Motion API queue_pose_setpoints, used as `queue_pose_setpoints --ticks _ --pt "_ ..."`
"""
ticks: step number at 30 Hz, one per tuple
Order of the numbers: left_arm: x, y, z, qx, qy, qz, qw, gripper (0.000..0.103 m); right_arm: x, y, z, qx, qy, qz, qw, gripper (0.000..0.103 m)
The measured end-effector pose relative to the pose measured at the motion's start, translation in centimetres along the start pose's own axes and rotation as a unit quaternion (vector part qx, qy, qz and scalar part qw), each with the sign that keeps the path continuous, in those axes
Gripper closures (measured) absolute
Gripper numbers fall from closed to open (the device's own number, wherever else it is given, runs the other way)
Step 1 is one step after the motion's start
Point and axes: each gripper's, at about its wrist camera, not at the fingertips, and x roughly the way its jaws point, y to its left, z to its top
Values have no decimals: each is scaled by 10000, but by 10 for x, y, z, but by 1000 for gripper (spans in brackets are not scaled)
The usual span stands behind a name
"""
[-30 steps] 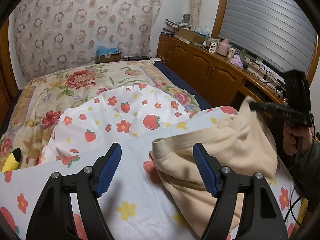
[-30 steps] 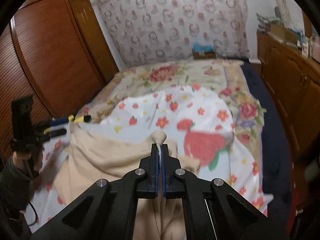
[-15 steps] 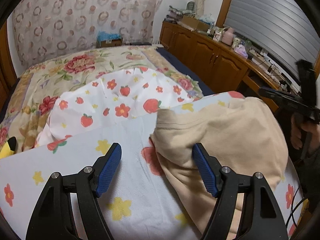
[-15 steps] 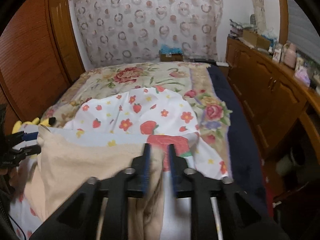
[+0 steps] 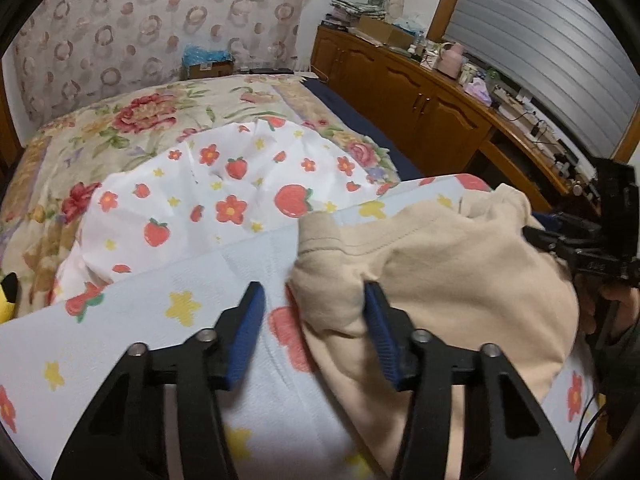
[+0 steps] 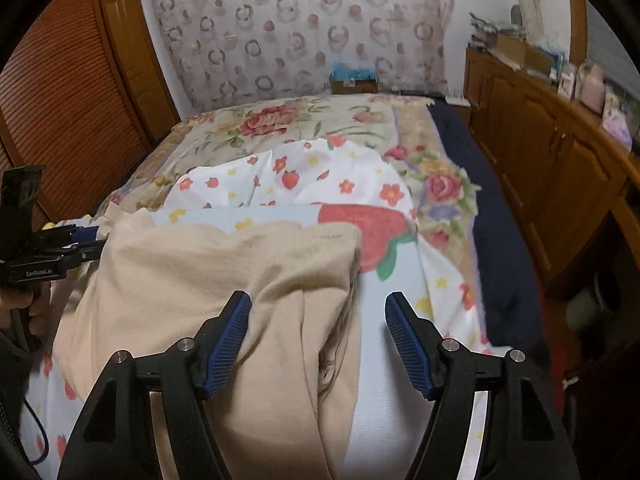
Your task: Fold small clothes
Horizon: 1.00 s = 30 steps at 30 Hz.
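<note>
A beige garment [image 5: 440, 280] lies crumpled on a light blue sheet printed with flowers and strawberries [image 5: 192, 300]. My left gripper [image 5: 312, 292] hovers low over the garment's near left corner. Its jaws are closing: the corner bulges between them and only the right pad [image 5: 378, 320] touches cloth. In the right wrist view the garment [image 6: 220, 272] spreads out to the left. My right gripper [image 6: 316, 300] stands over its right edge with its jaws opening. A fold lies between the pads but neither presses on it. Each view shows the other gripper beyond the cloth, the right one [image 5: 580, 248] and the left one [image 6: 52, 252].
The sheet covers a bed with a floral quilt [image 5: 120, 120]. A long wooden cabinet [image 5: 420, 108] with clutter runs along the right side, a slatted wardrobe [image 6: 60, 100] along the left. A yellow plush toy [image 5: 8, 296] lies at the bed's left edge. A cardboard box [image 5: 208, 66] sits by the far wall.
My right gripper, shut on the garment's edge a second ago, has spread its jaws and the cloth has dropped flat. My left gripper sank toward the garment's corner and narrowed its jaws.
</note>
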Motion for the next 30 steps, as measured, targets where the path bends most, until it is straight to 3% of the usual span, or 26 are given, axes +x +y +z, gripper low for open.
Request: queue_pose_setpoints --ticks 4,7,10,13,14,15,17,24,30 --pt "0 -3 -1 -14 33 -194 9998 68 4 -1 3 38 82 194 9998 32" --pt "0 -5 -1 -20 30 -208 9998 71 6 1 2 -58 100 255 9996 32" --pt "0 -6 -1 -59 40 -230 9997 71 7 4 1 -202 107 292 9993 39" --pt "2 -4 -1 -126 51 -315 9994 74 9 4 0 -224 150 540 9982 60" --pt "1 -3 0 -138 44 -339 9993 84 11 4 -1 -225 165 661 9974 71" --pt "0 -2 0 -164 29 -446 9989 87 12 3 -1 -244 169 754 9967 77" --pt "-3 -3 1 -219 -14 -468 9987 91 9 -1 -2 -254 53 728 9970 83" --pt "-68 -21 -1 -1 -742 -509 9959 92 -41 10 -4 -383 -903 721 9926 86" --pt "-146 -18 -17 -33 -1495 -384 9880 92 -68 37 4 -762 -1275 881 9850 87"
